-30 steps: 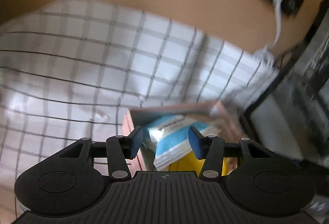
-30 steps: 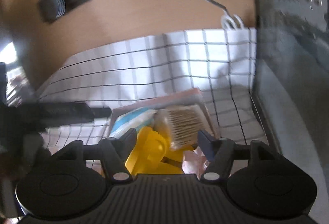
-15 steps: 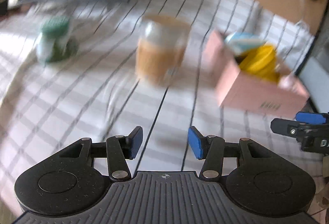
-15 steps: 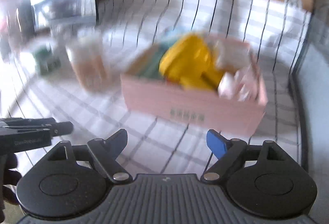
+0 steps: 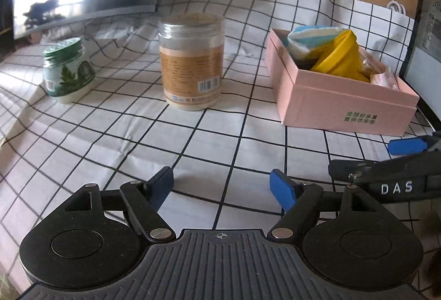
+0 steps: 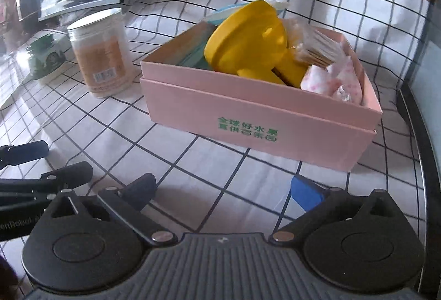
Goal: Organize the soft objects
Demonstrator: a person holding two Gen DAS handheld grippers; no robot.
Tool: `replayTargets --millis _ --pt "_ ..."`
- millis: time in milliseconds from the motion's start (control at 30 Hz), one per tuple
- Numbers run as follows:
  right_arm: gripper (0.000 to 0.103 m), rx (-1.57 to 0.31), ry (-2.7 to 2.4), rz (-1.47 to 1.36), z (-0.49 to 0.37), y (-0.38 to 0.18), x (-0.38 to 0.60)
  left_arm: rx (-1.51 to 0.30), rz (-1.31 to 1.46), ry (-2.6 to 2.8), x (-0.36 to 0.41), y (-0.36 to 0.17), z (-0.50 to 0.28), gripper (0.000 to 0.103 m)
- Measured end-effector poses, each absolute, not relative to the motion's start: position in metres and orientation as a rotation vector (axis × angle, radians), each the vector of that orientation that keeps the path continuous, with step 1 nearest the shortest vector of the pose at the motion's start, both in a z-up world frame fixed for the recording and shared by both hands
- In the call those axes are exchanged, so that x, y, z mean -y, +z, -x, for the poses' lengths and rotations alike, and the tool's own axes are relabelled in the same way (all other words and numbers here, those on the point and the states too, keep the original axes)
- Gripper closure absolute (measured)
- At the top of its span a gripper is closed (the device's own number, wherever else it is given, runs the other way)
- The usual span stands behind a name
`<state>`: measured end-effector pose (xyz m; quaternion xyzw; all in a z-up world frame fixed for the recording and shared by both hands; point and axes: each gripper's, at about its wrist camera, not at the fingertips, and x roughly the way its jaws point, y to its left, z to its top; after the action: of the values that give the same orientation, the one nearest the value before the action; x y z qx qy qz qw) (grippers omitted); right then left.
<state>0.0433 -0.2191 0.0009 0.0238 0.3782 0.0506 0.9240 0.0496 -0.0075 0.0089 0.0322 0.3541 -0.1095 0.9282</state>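
Soft packets (image 6: 332,80) and a yellow item (image 6: 248,35) crowd the pink box (image 6: 256,118), at twelve o'clock of the right hand-held gripper (image 6: 224,189), whose jaws are opening, empty. Packets likely feel light, crinkly, slippery; pinching an exposed edge looks safest. Left hand-held gripper (image 5: 222,185) likewise opens, empty. At its eleven o'clock a clear jar (image 5: 191,60), further a green-lidded jar (image 5: 66,68), stand on the checked tabletop (image 5: 137,134), blocking nothing.

Matt pink cardboard box (image 6: 256,118), creased cloth (image 5: 209,134)
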Motion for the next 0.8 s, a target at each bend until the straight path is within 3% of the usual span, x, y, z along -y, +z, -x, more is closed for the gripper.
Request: replayTargets --millis 300,800 --pt "0.000 -0.681 0.103 -0.056 -0.029 -0.005 0.224 -0.723 -0.071 -0.169 0.014 0.009 -0.048 0.022" --pt "0.000 -0.678 0.099 -0.057 -0.029 -0.004 0.223 -0.720 -0.072 -0.173 0.012 0.009 -0.048 0.022"
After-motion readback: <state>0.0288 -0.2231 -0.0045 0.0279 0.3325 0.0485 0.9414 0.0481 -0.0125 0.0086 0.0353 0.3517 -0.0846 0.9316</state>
